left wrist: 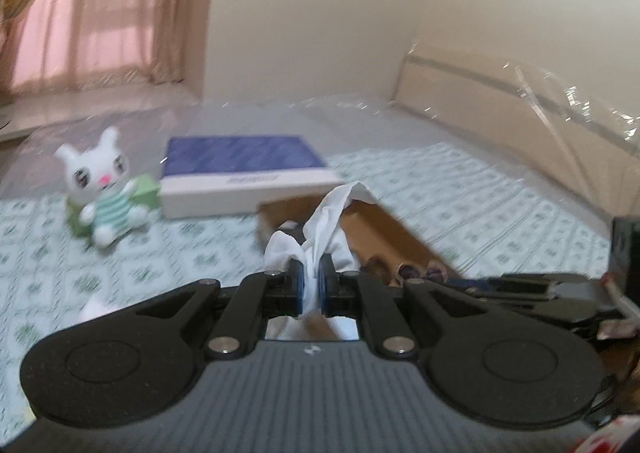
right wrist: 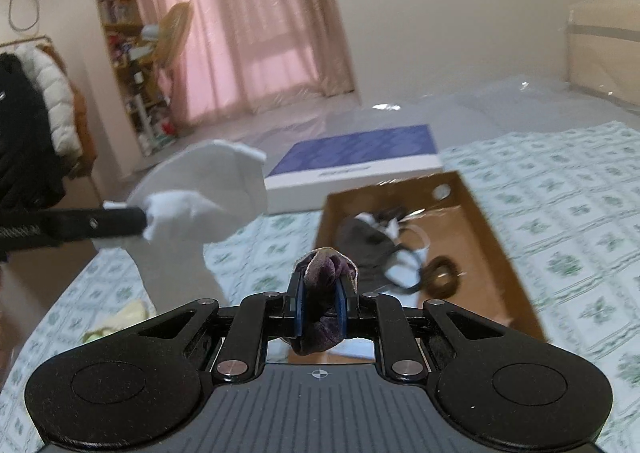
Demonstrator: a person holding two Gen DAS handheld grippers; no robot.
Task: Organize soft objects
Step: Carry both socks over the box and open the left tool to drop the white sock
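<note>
My left gripper is shut on a white sock and holds it above the bed, just short of the open cardboard box. In the right wrist view the left gripper comes in from the left with the white sock hanging from it. My right gripper is shut on a dark purple velvet scrunchie, near the box's front left corner. The box holds a grey face mask and a brown scrunchie.
A white rabbit plush leans on a green box at the left. A flat blue-topped white box lies behind the cardboard box. A plastic-wrapped headboard stands at the right. A pale yellow-green cloth lies on the patterned bedsheet.
</note>
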